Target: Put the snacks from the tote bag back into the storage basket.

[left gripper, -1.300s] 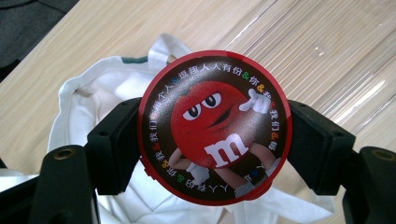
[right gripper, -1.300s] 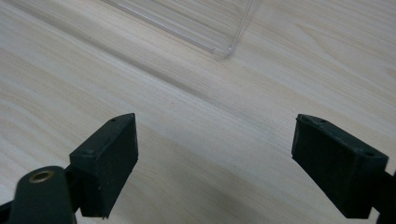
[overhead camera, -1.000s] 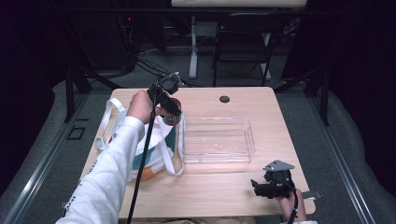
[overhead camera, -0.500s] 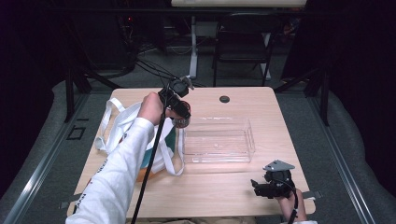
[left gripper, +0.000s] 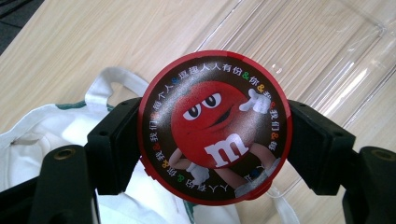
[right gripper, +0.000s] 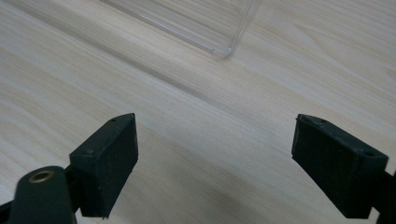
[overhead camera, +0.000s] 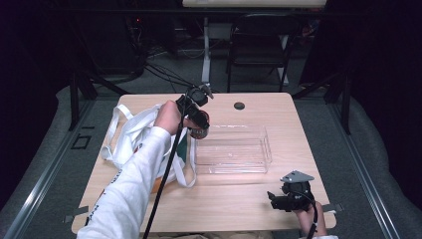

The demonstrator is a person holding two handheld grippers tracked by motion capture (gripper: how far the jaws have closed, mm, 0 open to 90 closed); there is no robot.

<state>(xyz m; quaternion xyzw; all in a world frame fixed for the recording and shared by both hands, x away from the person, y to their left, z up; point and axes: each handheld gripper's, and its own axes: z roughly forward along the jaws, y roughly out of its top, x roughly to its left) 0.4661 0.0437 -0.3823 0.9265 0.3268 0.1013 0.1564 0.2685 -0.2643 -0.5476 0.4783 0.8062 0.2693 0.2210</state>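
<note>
Gripping candy tin (left gripper: 215,127) — left gripper (left gripper: 215,140)

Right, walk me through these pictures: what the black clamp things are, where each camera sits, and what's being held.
There is no machine here: a person holds a two-jaw gripper in each hand. One camera looks down from above the wooden table; the other two ride on the grippers and look along their jaws. On the table lie a white cloth bag and a clear plastic tray. The left gripper is shut on a round red candy tin, near the tray's left end. The right gripper rests open above bare table near the front edge, holding nothing.
</note>
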